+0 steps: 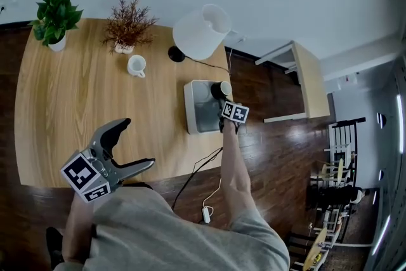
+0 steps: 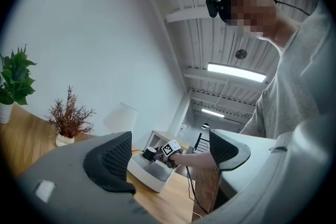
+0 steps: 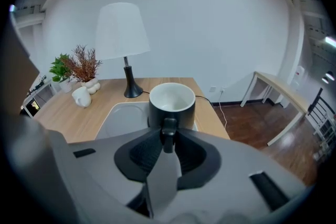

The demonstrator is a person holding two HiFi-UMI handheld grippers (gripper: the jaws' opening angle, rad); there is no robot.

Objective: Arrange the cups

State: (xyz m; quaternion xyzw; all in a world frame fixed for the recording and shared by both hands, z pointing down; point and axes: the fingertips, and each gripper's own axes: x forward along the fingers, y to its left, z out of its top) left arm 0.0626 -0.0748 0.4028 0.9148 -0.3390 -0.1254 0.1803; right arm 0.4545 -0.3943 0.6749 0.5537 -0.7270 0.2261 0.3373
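A black cup (image 3: pixel 172 104) with a white inside stands upright at the far right corner of the grey tray (image 3: pixel 122 119). My right gripper (image 3: pixel 168 140) is shut on its handle, pinched between the pads. The head view shows the same cup (image 1: pixel 221 89), the right gripper (image 1: pixel 225 108) and the tray (image 1: pixel 198 116). Whether the cup rests on the tray I cannot tell. A white mug (image 1: pixel 136 65) stands on the table further back, also visible from the right gripper view as the white mug (image 3: pixel 81 96). My left gripper (image 1: pixel 139 144) is open and holds nothing, near the table's front edge.
A white lamp (image 1: pixel 202 30) with a black base stands behind the tray, its cable running off the table's front edge. A dried plant (image 1: pixel 129 25) and a green plant (image 1: pixel 56 17) sit at the back of the wooden table (image 1: pixel 70 111). A small side table (image 1: pixel 307 79) stands to the right.
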